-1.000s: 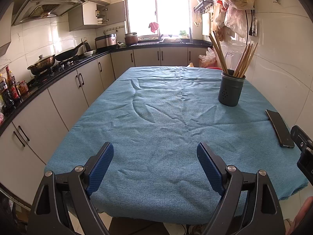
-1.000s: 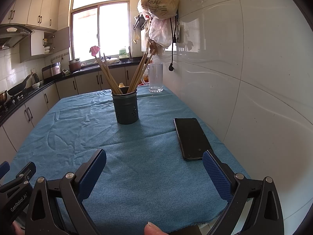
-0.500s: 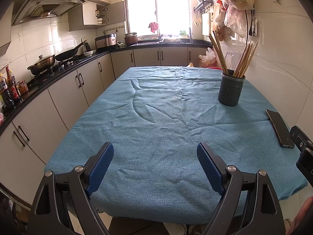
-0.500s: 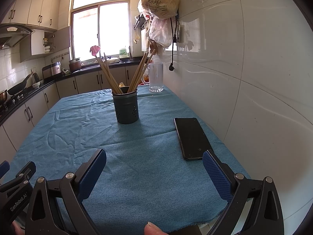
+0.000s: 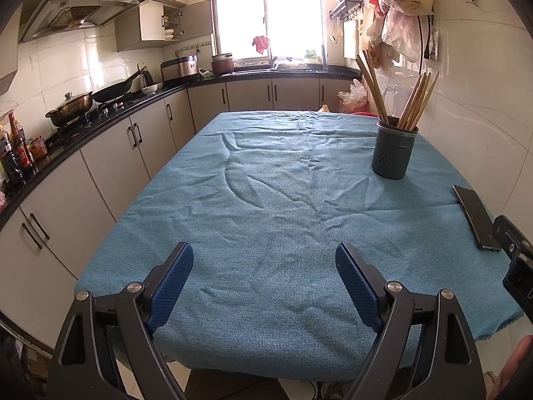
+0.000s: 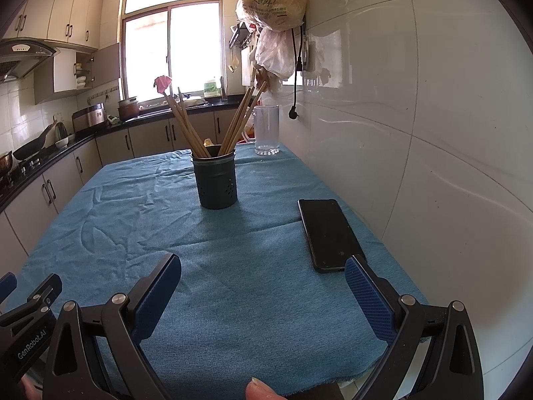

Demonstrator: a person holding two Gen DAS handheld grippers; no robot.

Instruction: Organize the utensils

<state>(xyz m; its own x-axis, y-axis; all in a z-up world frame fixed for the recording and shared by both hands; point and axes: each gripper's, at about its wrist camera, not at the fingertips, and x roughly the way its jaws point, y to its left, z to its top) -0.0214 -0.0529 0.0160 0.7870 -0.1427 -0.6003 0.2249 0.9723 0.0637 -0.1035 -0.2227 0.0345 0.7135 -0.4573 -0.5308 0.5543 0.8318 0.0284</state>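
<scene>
Nothing moved since the earlier frames: both claws parked in the same spots at the near edge of the table point(image 5: 140, 220).

Judged as either the very start or the very end of the job, no step under way. All chopsticks point(image 6: 186, 123) already upright in the holder point(image 6: 217, 181), split into two bundles leaning left and right; no loose utensil visible on the cloth.

Next move, if any: reach forward and right, pinch thin round sticks near their tops, narrow target, easy to slip.

Largest to smallest:
- Table cloth point(image 5: 266, 220), blue, woven, rumpled into soft ridges.
- Holder, dark cylinder, small holes in the side, likely metal.
- Phone point(image 6: 328, 233), flat, glossy black slab, just beside the right claw's tip.
- Glass mug point(image 6: 266, 130), clear, behind the holder.
- Chopsticks, slender pale wood.

Left claw point(image 5: 265, 266) spread wide, empty. Right claw point(image 6: 263, 278) spread wide, empty.
</scene>
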